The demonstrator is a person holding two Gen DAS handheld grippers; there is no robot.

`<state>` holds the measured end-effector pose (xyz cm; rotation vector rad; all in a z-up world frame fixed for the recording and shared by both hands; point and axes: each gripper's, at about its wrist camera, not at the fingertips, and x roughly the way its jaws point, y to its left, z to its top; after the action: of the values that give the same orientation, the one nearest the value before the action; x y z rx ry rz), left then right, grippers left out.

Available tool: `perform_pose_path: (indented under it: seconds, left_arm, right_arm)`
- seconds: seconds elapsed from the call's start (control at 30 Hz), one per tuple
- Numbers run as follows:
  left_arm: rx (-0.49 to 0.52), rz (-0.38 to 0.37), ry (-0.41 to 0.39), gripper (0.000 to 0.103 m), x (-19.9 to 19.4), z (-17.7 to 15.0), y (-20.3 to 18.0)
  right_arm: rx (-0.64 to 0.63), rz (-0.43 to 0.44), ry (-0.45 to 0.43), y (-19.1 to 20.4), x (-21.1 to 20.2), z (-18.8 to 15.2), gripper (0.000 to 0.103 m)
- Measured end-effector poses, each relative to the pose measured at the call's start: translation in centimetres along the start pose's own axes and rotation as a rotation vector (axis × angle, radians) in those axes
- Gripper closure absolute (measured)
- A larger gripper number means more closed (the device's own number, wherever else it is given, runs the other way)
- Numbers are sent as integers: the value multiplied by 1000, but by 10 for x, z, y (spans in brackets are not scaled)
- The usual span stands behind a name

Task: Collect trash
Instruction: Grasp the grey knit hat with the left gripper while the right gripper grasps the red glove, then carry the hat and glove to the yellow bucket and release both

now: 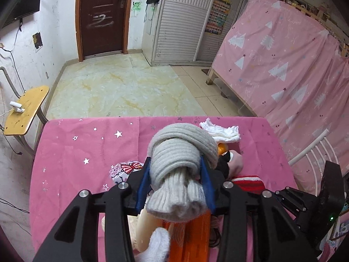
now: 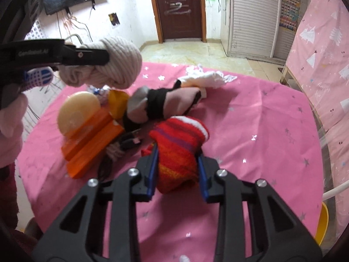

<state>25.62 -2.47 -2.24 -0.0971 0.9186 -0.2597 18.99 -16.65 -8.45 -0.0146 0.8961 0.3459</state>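
My left gripper (image 1: 175, 166) is shut on a grey knitted sock bundle (image 1: 181, 152) and holds it above the pink table; the bundle also shows in the right wrist view (image 2: 117, 65). My right gripper (image 2: 177, 155) is shut on a red striped sock bundle (image 2: 178, 144), which lies low over the tablecloth. A crumpled white tissue (image 2: 207, 76) lies at the far side of the table, and it shows in the left wrist view (image 1: 220, 131). A black, grey and pink sock roll (image 2: 161, 104) lies in front of the tissue.
Orange blocks (image 2: 91, 142) and a cream round disc (image 2: 78, 113) lie left on the pink star cloth (image 2: 261, 131). A patterned cloth (image 1: 124, 170) lies left of my left gripper. A yellow chair (image 1: 24, 111) stands beyond the table's left side, a pink-draped bed frame (image 1: 283, 65) to the right.
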Motion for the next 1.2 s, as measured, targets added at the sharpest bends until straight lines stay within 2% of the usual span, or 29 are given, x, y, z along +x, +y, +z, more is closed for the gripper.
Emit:
perform_pose_path:
  seconds: [0.2, 0.47, 0.83, 1.2]
  left_arm:
    - [16, -8, -36, 68, -27, -4, -16]
    - [94, -41, -71, 68, -55, -13, -71]
    - [248, -130, -59, 68, -59, -35, -183]
    - [369, -214, 14, 68, -30, -62, -301]
  right_arm:
    - [17, -2, -87, -2, -43, -10, 74]
    - [82, -31, -185, -29, -93, -32, 74]
    - [251, -117, -301, -111, -156, -75, 74]
    - [417, -217, -413, -189, -207, -119, 74]
